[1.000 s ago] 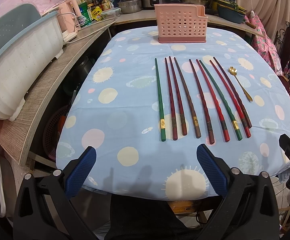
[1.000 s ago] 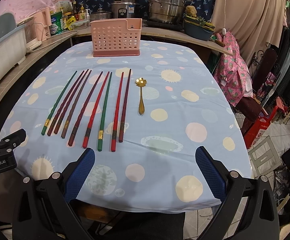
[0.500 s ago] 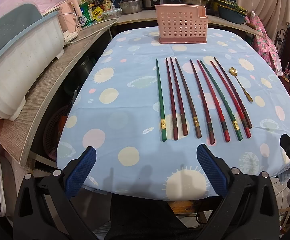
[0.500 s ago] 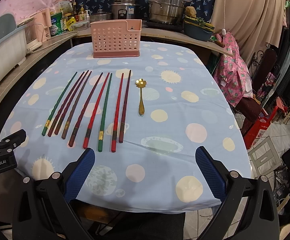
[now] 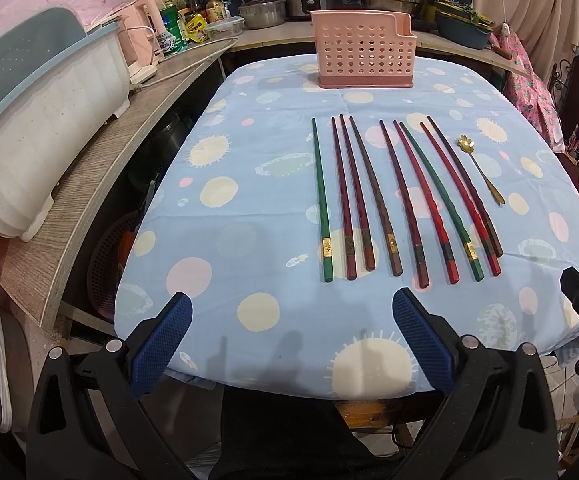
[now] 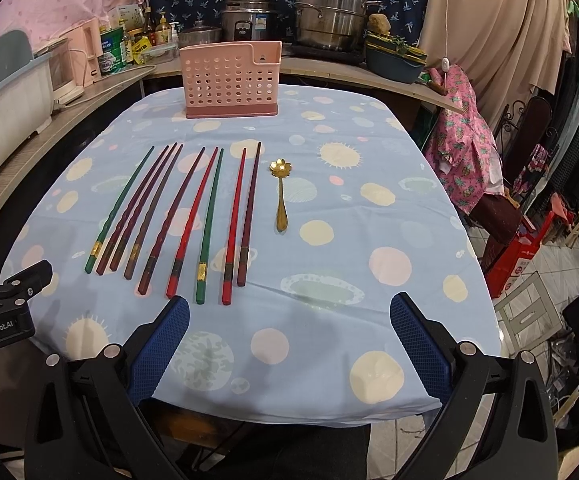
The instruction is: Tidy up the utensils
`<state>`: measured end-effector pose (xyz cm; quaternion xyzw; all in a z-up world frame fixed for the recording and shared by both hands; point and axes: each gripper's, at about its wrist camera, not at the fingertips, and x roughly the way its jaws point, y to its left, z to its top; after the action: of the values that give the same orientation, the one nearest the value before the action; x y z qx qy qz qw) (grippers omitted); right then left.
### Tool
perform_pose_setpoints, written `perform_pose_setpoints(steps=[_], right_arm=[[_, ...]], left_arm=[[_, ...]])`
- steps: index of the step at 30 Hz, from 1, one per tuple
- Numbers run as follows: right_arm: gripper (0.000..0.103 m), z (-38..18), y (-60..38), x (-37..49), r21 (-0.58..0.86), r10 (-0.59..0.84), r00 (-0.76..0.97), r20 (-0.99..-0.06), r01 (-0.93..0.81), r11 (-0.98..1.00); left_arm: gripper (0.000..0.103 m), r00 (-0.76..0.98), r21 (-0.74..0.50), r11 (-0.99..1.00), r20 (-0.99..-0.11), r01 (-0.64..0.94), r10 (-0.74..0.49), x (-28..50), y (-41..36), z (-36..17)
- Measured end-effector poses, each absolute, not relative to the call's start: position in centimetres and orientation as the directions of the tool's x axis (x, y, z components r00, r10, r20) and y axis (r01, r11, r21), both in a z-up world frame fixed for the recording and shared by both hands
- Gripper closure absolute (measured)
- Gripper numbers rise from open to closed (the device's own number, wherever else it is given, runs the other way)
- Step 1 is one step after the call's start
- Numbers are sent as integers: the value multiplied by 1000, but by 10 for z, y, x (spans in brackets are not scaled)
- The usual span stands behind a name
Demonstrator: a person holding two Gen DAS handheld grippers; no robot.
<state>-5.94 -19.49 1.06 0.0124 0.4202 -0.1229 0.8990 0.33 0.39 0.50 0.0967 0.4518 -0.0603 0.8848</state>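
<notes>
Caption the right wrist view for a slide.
Open right gripper faces nine chopsticks, a gold spoon and a pink utensil basket.

Steel pots [image 6: 331, 20] beside rice cooker [image 6: 249, 14].

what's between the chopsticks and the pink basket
Nothing: only bare spotted tablecloth lies between the chopsticks' far tips and the pink basket. Both wrist views show that strip empty.

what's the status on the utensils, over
Left gripper open, right gripper open, both empty. Nine chopsticks and spoon flat on cloth; holder beyond them. Path clear.
</notes>
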Motion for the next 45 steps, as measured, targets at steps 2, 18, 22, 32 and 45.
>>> perform_pose_setpoints(steps=[2, 18, 22, 32, 45], right_arm=[[7, 11, -195, -59, -81, -211, 617, -758, 232, 969], [7, 15, -196, -59, -75, -210, 621, -755, 236, 969], [7, 14, -197, -59, -73, -207, 620, -757, 236, 969], [7, 4, -207, -50, -45, -193, 601, -775, 253, 967], [7, -16, -223, -23, -30, -194, 590, -783, 277, 961]], left_arm=[[7, 586, 117, 974, -810, 194, -20, 3, 4, 6], [7, 587, 118, 974, -809, 193, -18, 1, 7, 6], [7, 583, 116, 974, -812, 194, -19, 0, 7, 4], [8, 546, 61, 985, -837, 164, -38, 19, 17, -7], [19, 498, 53, 986, -866, 157, -33, 60, 18, -46]])
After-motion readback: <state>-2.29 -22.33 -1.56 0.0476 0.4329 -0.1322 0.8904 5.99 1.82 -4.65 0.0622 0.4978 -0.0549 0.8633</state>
